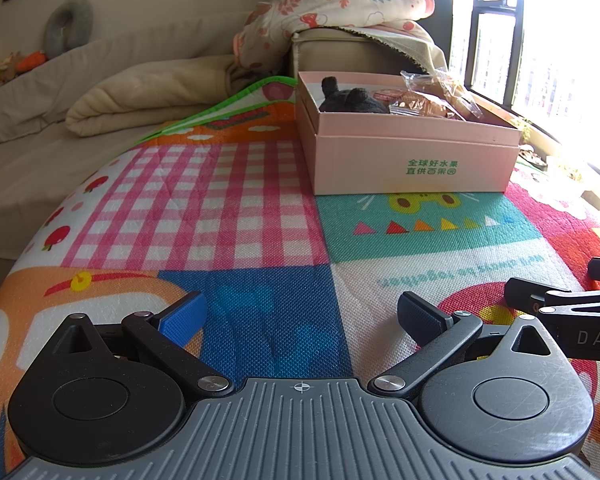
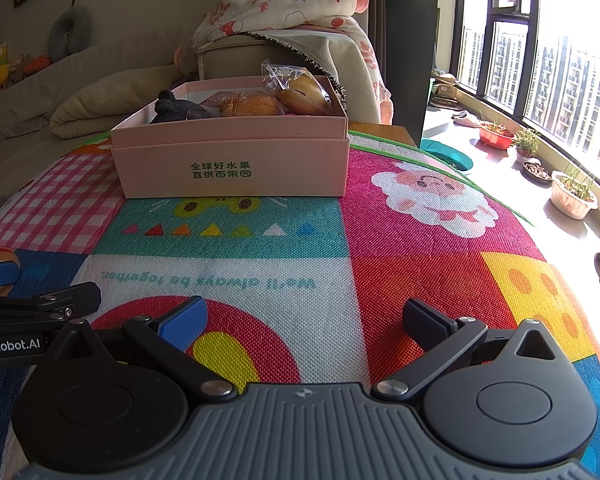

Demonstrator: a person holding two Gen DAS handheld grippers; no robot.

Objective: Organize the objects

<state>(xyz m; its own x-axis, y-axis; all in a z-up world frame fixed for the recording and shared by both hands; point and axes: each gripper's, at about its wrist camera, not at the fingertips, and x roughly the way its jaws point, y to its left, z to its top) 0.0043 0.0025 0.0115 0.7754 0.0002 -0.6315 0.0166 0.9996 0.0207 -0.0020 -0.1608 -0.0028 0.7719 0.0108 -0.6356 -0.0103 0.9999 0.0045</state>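
Nearest in each view is that view's own gripper, low over the mat. The left gripper point(image 1: 302, 314) has its jaws spread wide with nothing between them; so does the right gripper point(image 2: 304, 320). The two sit side by side, close together: the left view catches the right one at its right edge, and the right view catches the left gripper's blue pad and black finger at its left edge.

Under both lies one play mat point(image 1: 236, 208), a patchwork of pink check, blue, teal and red panels with cartoon prints. The right view alone shows its Santa panel point(image 2: 436, 196) and the line of upside-down lettering in full.

Farther back on the mat stands one pink box point(image 1: 412, 160), open, with green print on its near wall. Inside are one dark plush toy point(image 1: 352, 100) at the left end and clear bags of bread point(image 2: 296, 92) to the right; the right view shows at least two bags, the left view shows them crumpled and harder to count.

Behind the box is a beige sofa point(image 1: 112, 92) with a folded cream blanket and a floral quilt point(image 1: 340, 0) heaped on its arm. A grey neck pillow point(image 1: 66, 26) rests on the sofa back, with small toys at far left.

Only the right view shows the bright window point(image 2: 540, 60), towers outside, and several plant pots point(image 2: 572, 196) on the floor along it.
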